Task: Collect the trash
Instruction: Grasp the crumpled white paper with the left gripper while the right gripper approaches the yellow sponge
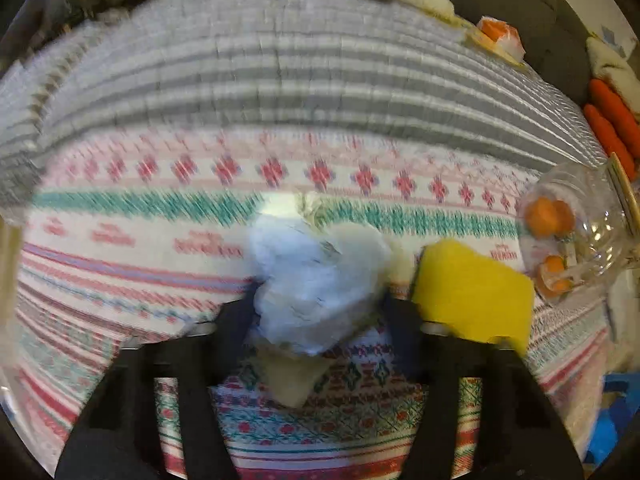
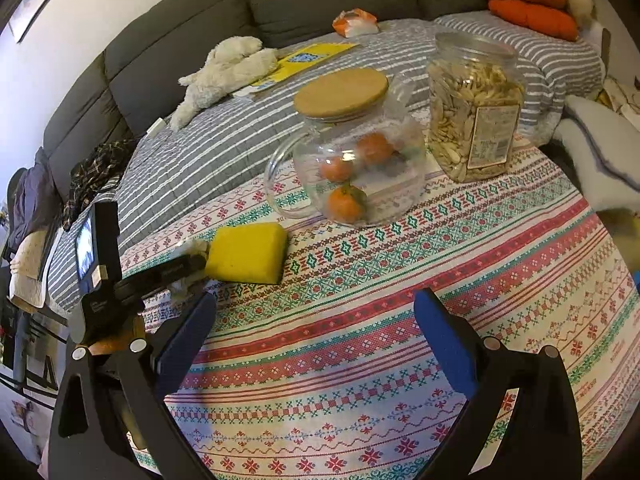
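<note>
1. The patterned tablecloth (image 2: 400,320) is carrying everything; the yellow sponge (image 2: 248,254) is serving as landmark.
2. Beyond the sponge, a glass teapot (image 2: 348,152) is holding mandarins, with a jar of seeds (image 2: 474,108) alongside it.
3. Just beside the sponge, the left gripper (image 1: 320,304) is clamping a crumpled white tissue (image 1: 316,280), the trash.
4. Nearer than the sponge, the right gripper (image 2: 316,332) is hanging with jaws apart, holding nothing.
5. Risk: the view is blurring, so a fast swing could be shaking the soft tissue loose or nudging the sponge.
</note>
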`<state>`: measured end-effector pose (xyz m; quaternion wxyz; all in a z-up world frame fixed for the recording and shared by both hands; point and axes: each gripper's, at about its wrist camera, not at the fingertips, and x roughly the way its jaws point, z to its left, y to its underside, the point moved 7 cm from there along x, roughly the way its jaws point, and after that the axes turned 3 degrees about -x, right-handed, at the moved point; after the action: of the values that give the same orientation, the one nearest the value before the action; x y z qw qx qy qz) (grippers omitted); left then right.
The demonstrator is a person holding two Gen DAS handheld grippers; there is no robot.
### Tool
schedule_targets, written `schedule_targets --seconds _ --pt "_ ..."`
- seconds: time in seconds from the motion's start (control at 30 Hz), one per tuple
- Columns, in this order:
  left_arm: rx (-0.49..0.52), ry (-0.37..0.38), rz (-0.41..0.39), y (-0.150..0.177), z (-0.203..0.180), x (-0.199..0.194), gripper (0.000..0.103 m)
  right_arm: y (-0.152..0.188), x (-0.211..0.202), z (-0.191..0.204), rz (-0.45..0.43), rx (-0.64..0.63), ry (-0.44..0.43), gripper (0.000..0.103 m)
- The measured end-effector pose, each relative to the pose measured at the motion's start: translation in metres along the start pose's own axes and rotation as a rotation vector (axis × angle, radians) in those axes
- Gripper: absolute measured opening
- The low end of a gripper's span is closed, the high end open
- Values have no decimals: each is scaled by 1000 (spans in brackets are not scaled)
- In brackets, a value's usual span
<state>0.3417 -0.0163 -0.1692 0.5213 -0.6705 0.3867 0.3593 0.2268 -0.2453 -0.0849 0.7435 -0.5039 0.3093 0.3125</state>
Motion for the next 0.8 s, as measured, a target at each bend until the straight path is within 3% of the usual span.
schedule_targets --seconds 0.2,0.37,0.47,0.6,0.8 --pt "177 -61 -98 44 17 -54 42 5 12 15 1 -114 23 96" --pt "201 -116 -170 110 54 -126 42 12 37 83 -59 -489 -21 96" --pt "167 -121 -184 120 69 -146 42 12 64 116 -22 -632 -42 96" --pt "137 -86 -216 108 75 -158 42 -9 99 146 8 -757 -14 96" --pt "126 -64 -182 108 82 -150 43 -13 138 138 144 -888 28 96"
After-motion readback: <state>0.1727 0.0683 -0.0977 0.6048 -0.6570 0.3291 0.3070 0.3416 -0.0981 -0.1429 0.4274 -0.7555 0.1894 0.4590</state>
